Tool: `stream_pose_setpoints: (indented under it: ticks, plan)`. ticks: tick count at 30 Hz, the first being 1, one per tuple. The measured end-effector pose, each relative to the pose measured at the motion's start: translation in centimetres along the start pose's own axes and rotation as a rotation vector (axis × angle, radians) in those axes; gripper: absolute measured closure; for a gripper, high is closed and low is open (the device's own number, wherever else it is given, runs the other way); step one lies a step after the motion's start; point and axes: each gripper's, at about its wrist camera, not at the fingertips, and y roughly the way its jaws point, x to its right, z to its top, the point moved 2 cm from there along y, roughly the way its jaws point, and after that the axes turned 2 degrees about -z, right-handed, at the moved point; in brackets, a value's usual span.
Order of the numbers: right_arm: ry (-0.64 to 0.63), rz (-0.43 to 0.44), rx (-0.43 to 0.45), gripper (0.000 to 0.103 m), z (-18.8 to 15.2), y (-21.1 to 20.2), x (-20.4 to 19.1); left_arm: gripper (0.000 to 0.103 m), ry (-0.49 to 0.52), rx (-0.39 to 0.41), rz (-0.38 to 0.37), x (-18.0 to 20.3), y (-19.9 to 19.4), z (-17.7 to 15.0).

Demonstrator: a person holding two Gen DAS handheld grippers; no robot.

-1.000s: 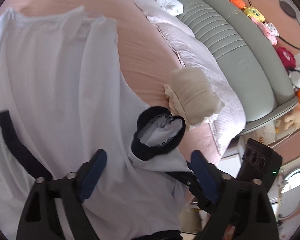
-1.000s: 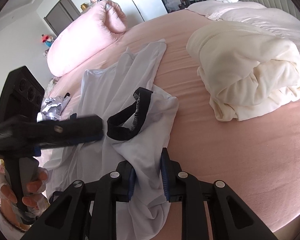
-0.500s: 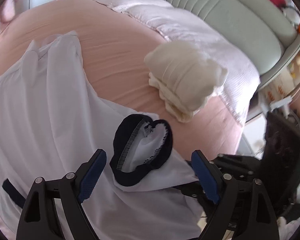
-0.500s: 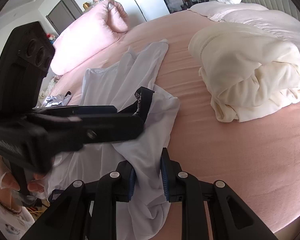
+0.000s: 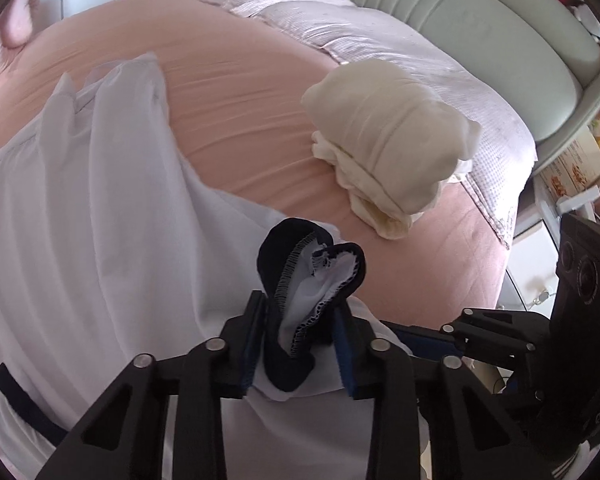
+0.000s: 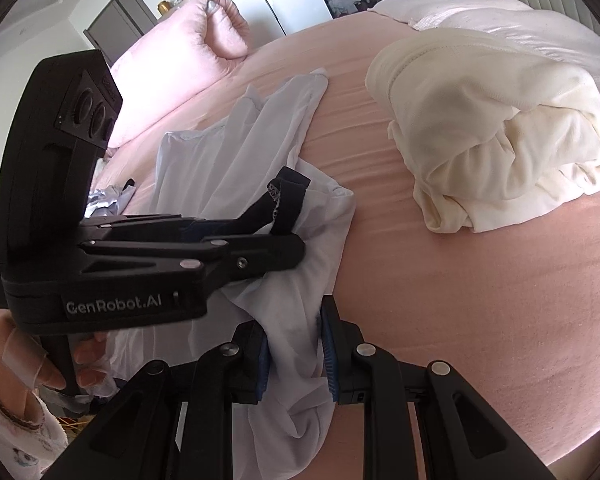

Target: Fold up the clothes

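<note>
You are only starting on the white shirt. It is lying spread out and wrinkly on the pink bed, and no fold is showing in it yet. The cream clothes well off to the side are sitting in a neat bundle, so that piece is probably done, though the bundle's far side is hidden.

Your left claw has just been squeezing shut, and it is now pinching the shirt's dark sleeve cuff, which is poking up between its pads. Your right claw is gripping a bunch of the white cloth just beside it. Both claws are holding the same corner, nearly touching each other.
</note>
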Motion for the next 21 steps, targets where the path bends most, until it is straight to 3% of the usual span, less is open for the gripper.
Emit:
stream_pose_setpoints:
  ticks: [3, 5, 9, 15, 18, 21]
  plan:
    - [-0.064, -0.025, -0.005, 0.082, 0.1, -0.1, -0.4, 0.095, -0.127, -0.006, -0.047, -1.5, -0.6, -0.2]
    - [-0.105, -0.052, -0.011, 0.073, -0.1, -0.1, -0.5, 0.095, -0.176, 0.003, -0.066, -2.2, -1.1, -0.2]
    - [-0.171, -0.109, 0.002, 0.064, -0.4, -0.5, -0.5, 0.095, -0.200, 0.010, -0.055, -2.7, -1.7, -0.7]
    - [-0.217, -0.206, 0.033, 0.064, -0.9, -0.4, -0.6, 0.095, -0.241, 0.030, -0.013, -4.0, -2.2, -1.0]
    - [-0.303, -0.293, 0.058, 0.065, -1.0, -0.6, -1.3, 0.095, -0.281, 0.034, -0.011, -4.9, -2.5, -1.5]
    - [-0.335, -0.314, 0.040, 0.065, -1.0, -0.4, -1.2, 0.095, -0.300, 0.030, -0.016, -5.4, -2.1, -1.9]
